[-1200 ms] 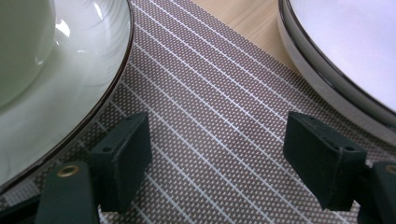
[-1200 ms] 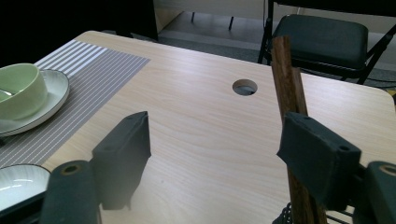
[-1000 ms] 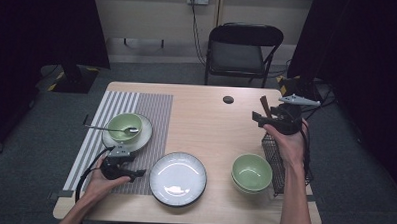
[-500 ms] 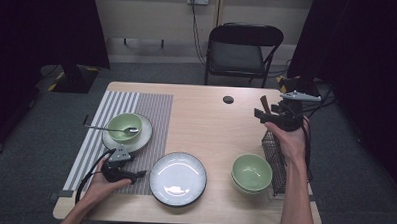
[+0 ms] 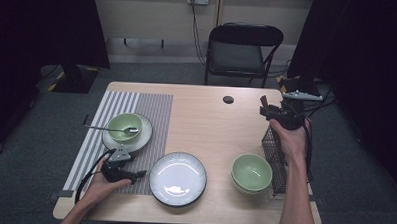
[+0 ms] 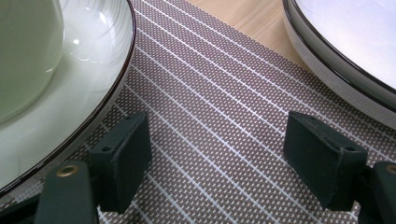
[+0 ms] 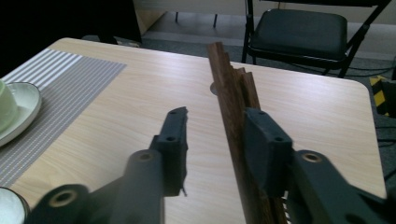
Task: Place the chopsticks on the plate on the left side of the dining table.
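The place setting on the counter (image 5: 201,117) looks part done; bowl (image 5: 123,126) with spoon (image 5: 111,129) sits on the mat (image 5: 146,110), the left tongs (image 6: 217,158) released above it; the right tongs (image 7: 215,140) have just been closing around the wooden chopsticks (image 7: 233,93) standing in the wire holder (image 5: 275,154), one pad touching, the other apart, so lifting and laying them remains.

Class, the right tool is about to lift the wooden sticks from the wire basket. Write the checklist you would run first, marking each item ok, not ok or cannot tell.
1. Wooden sticks stand between the jaws of the right tool, which have just been closing: ok.
2. Both pads press on the sticks: not ok; one pad touches, a gap remains at the other.
3. Left tool open, low over the placemat, away from the sticks: ok.
4. Bare table free for setting the sticks down: ok.
5. Lower ends of the sticks free of the wire basket: cannot tell.
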`<state>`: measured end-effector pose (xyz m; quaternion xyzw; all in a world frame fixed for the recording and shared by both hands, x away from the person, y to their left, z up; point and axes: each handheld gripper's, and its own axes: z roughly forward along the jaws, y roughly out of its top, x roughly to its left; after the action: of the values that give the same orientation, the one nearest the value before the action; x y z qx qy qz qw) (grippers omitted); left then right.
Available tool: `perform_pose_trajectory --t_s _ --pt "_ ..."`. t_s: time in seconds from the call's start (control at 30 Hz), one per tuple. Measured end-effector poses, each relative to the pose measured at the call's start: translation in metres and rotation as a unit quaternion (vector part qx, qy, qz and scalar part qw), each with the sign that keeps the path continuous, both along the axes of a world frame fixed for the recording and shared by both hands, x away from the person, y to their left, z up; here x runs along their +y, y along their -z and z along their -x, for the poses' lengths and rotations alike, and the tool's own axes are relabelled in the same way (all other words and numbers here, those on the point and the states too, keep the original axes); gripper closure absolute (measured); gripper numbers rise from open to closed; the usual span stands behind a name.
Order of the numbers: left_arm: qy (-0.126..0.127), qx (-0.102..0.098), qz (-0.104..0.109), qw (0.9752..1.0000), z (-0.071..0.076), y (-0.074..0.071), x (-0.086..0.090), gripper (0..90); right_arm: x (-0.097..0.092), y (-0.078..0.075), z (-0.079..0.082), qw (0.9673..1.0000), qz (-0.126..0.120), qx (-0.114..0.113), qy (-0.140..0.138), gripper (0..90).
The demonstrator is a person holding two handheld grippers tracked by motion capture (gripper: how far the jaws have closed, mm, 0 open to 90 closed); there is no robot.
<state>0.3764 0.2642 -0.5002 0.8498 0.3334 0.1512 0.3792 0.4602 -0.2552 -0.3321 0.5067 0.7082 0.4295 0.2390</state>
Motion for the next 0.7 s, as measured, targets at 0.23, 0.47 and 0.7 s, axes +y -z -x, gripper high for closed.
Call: perform_pose_trajectory --t_s 0.23,0.47,0.7 --pt "0.001 0.000 -0.001 1.0000 0.000 0.000 0.000 22.9 -0.004 0.004 -0.002 1.0000 -0.003 0.003 0.005 68.2" --pt "0.001 0.000 -0.001 1.0000 0.000 0.000 0.000 22.8 -0.007 0.009 -0.004 0.9997 0.009 0.018 0.012 69.3" --pt "0.000 0.000 0.000 1.0000 0.000 0.000 0.000 22.8 -0.006 0.012 -0.005 0.9996 0.019 0.015 0.017 77.4"
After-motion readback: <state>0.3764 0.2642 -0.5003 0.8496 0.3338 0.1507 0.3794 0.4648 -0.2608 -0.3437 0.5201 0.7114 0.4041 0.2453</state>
